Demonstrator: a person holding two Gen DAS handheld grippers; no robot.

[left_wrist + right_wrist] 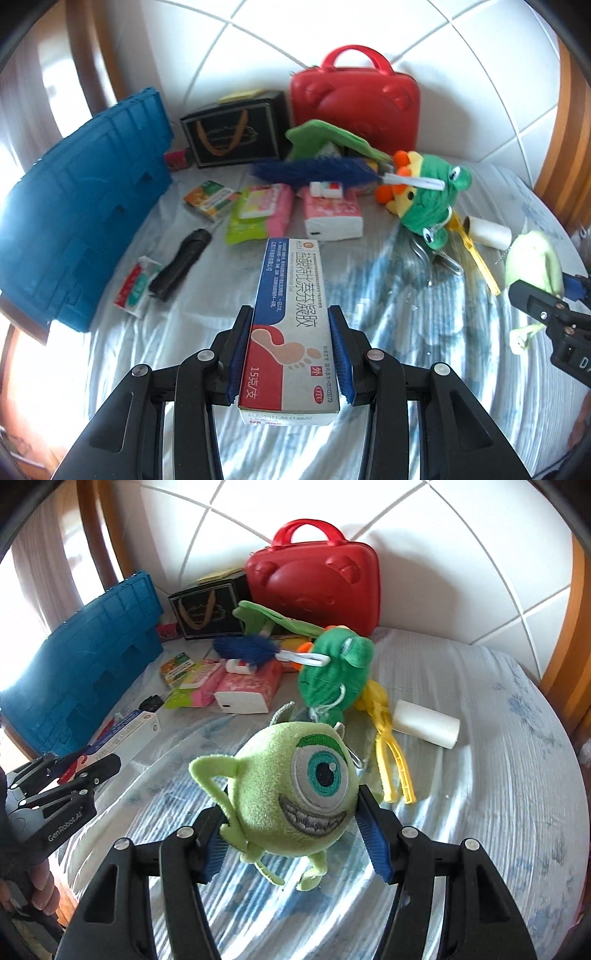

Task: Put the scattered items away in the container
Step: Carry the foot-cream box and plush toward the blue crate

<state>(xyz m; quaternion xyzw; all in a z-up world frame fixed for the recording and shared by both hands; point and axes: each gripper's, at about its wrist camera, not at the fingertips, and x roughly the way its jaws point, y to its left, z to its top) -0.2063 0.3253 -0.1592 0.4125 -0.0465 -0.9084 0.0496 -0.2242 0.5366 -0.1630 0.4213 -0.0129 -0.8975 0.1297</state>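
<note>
My left gripper [287,350] is shut on a long red, white and blue ointment box [291,321], held lengthwise above the bed. My right gripper [295,834] is shut on a green one-eyed plush monster [295,794], its blue pads pressing both sides. The blue plastic basket [85,221] stands at the left; its inside is hidden. In the right wrist view the left gripper [74,775] shows at the left edge with the box [125,734]. The plush [535,258] and right gripper [550,317] appear at the right edge of the left wrist view.
On the bed lie a green frog plush [424,192], blue brush [314,171], tissue packs [328,214], wet wipes [258,210], black torch [181,262], white roll [424,723] and yellow clip [391,764]. A red case [354,99] and black bag [232,133] stand by the tiled wall.
</note>
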